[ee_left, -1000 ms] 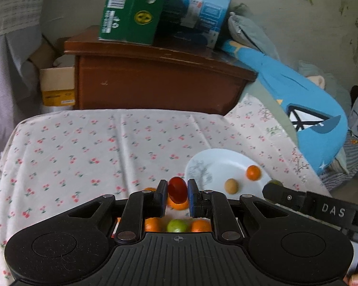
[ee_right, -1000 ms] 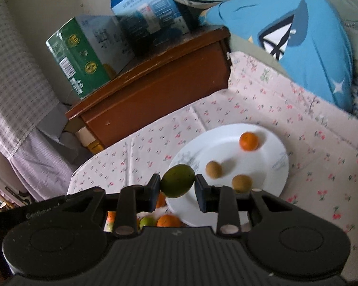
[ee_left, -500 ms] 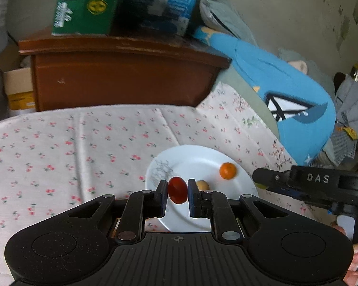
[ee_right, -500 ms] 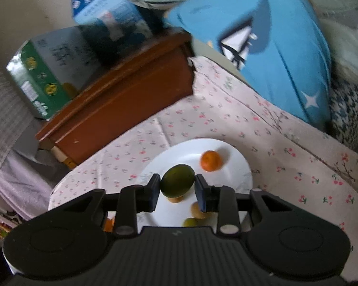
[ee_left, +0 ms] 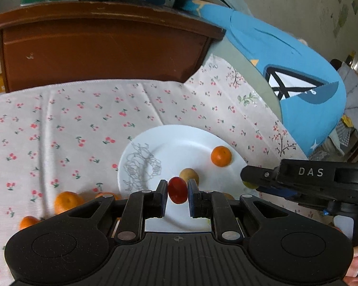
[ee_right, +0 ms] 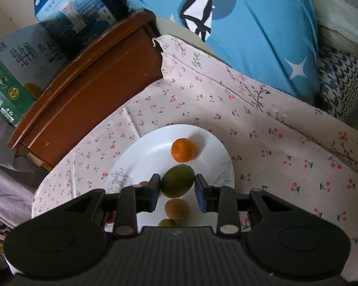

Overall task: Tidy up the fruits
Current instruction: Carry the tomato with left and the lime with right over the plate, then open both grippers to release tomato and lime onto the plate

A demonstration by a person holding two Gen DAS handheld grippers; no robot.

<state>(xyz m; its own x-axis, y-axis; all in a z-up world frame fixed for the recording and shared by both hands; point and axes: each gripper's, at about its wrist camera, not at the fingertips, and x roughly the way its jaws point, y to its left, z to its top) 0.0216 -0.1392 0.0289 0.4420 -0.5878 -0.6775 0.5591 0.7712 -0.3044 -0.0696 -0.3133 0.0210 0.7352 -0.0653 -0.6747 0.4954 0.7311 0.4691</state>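
My left gripper (ee_left: pixel 177 195) is shut on a small red tomato (ee_left: pixel 177 193) and hangs over the near rim of a white plate (ee_left: pixel 169 147). An orange (ee_left: pixel 221 156) and a tan round fruit (ee_left: pixel 189 175) lie on that plate. The right gripper (ee_right: pixel 177 190) is shut on a green fruit (ee_right: pixel 177 184) above the same plate (ee_right: pixel 140 157), where an orange (ee_right: pixel 183 150), a tan fruit (ee_right: pixel 176 208) and a small green one (ee_right: pixel 166 223) rest. In the left wrist view the right gripper's black body (ee_left: pixel 305 181) reaches in from the right.
Loose oranges (ee_left: pixel 66 201) lie on the cherry-print cloth (ee_left: pixel 59 128) left of the plate. A brown wooden cabinet (ee_left: pixel 102 45) carrying cartons (ee_right: pixel 69 16) stands behind. A blue plush cushion (ee_right: pixel 255 28) borders the cloth on the right.
Both grippers have travelled over to the plate and sunk a little, each still holding its fruit. The plate now sits under both, and the loose oranges have slid to the left of view.
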